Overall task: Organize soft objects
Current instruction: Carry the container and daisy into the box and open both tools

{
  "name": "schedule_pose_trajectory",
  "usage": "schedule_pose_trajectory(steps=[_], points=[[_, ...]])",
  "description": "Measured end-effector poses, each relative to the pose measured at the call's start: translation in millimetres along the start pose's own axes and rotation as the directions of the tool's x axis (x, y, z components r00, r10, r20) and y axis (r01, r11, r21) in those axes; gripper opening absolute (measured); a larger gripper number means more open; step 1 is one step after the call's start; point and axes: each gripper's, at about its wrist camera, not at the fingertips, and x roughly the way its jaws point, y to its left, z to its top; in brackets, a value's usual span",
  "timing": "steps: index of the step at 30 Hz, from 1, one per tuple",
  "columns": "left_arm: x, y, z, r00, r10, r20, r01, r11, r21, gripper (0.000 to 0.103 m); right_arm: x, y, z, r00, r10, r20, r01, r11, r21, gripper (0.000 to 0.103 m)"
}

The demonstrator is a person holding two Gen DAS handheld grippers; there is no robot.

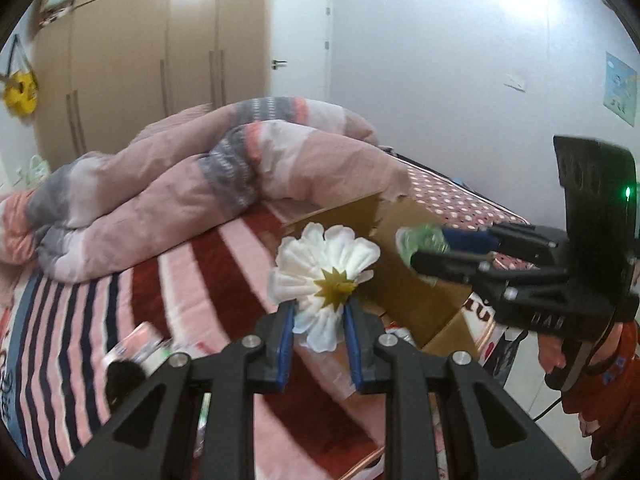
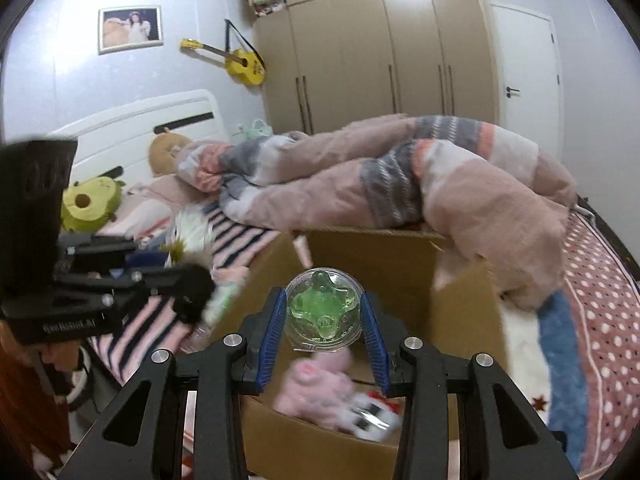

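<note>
Gripping a white fabric flower with a yellow centre (image 1: pixel 326 280), my left gripper (image 1: pixel 320 312) hangs over the striped blanket (image 1: pixel 200 280). My right gripper (image 2: pixel 325 322) clamps a clear round container of green gel (image 2: pixel 322 309) above the open cardboard box (image 2: pixel 372 256), pink plush toy (image 2: pixel 320 384) inside; beyond, a rumpled pink duvet (image 2: pixel 440 184).

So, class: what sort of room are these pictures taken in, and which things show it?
Almost certainly a bedroom. A bed with a white headboard carries a rumpled pink and grey duvet, tall beige wardrobes line the wall, and a green avocado plush toy lies by the headboard.
</note>
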Motion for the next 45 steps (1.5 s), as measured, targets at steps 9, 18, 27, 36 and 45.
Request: schedule_pose_trajectory(steps=[9, 18, 27, 36, 45], points=[[52.0, -33.9, 30.4, 0.998, -0.013, -0.056, 0.017, 0.998, 0.064, 0.02, 18.1, -36.9, -17.1, 0.998, 0.016, -0.068, -0.017, 1.0, -0.013, 0.034], [76.9, -32.8, 36.6, 0.997, -0.001, -0.082, 0.007, 0.998, 0.068, 0.032, 38.5, -33.4, -20.5, 0.994, 0.024, -0.104, -0.032, 0.997, -0.073, 0.035], [72.7, -26.7, 38.4, 0.998, 0.029, -0.05, -0.026, 0.998, 0.055, 0.077, 41.7, -29.3, -19.9, 0.992, 0.024, -0.12, -0.035, 0.995, -0.091, 0.035], [32.7, -15.1, 33.2, 0.998, 0.056, 0.031, -0.057, 0.998, 0.034, 0.101, 31.9, -11.4, -14.4, 0.993, 0.013, -0.114, -0.027, 0.993, -0.119, 0.053], [-21.4, 10.3, 14.6, 0.988, 0.115, 0.104, -0.117, 0.993, 0.009, 0.102, 13.7, 30.1, 2.7, 0.998, 0.001, -0.055, -0.009, 0.989, -0.149, 0.085]])
